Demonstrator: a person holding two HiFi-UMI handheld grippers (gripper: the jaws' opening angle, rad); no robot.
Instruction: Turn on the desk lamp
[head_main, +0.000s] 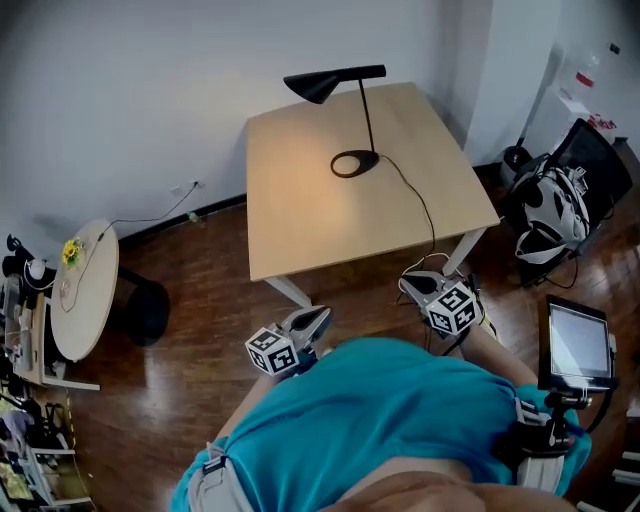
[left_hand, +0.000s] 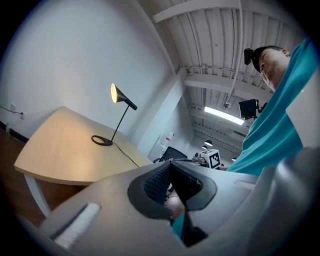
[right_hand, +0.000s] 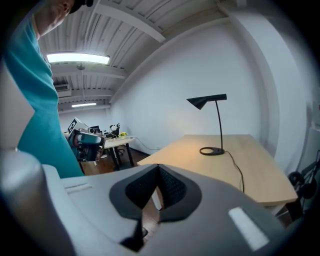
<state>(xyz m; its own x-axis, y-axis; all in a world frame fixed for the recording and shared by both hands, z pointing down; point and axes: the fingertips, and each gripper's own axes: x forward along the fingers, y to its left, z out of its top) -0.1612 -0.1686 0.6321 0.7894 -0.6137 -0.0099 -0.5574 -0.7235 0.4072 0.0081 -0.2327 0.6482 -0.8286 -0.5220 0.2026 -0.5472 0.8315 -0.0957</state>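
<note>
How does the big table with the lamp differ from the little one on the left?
The desk has a rectangular top; the side table has a round one. The desk's top is tan wood and looks clearly larger; the side table's is paler. The desk carries a black desk lamp; the side table, a small yellow flower. Both stand on the dark wood floor near the white wall.

I see a pale wooden desk (head_main: 320, 215) on a dark wood floor (head_main: 180, 380). Off to its left, a round white table (head_main: 88, 290) carries a yellow flower (head_main: 70, 252), with a black stool (head_main: 147, 310) just beside it. Right of the desk sit a black-and-white bag (head_main: 545, 215) and, nearer me, a tablet (head_main: 577, 343)
</note>
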